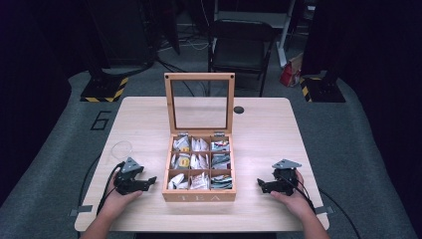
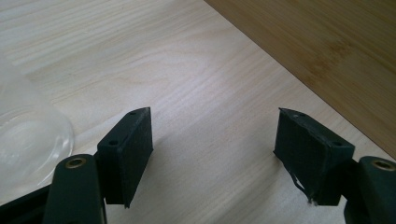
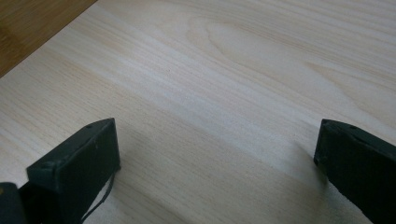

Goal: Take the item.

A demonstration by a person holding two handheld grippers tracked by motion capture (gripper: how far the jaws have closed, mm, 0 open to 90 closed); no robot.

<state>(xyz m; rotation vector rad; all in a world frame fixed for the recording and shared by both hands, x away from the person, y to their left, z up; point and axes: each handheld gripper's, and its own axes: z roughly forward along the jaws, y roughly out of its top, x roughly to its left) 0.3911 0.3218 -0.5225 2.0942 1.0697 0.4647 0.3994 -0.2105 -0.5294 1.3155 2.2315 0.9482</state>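
Here, both the left gripper [image 1: 148, 181] and right gripper [image 1: 261, 184] (jaws apart, empty) flank the tea box [image 1: 199, 196].

The tea bags [image 1: 199, 164] are too small to read; the clear cup [image 2: 28, 140] is cut off.

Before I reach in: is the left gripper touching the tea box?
Apart. The high view shows bare table between the left gripper and the tea box.

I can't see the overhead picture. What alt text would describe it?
An open wooden tea box, glass lid upright, holds nine compartments of tea bags at the middle of a pale wooden table. A person's hands rest open tongs either side: left, right. A clear glass stands at left.
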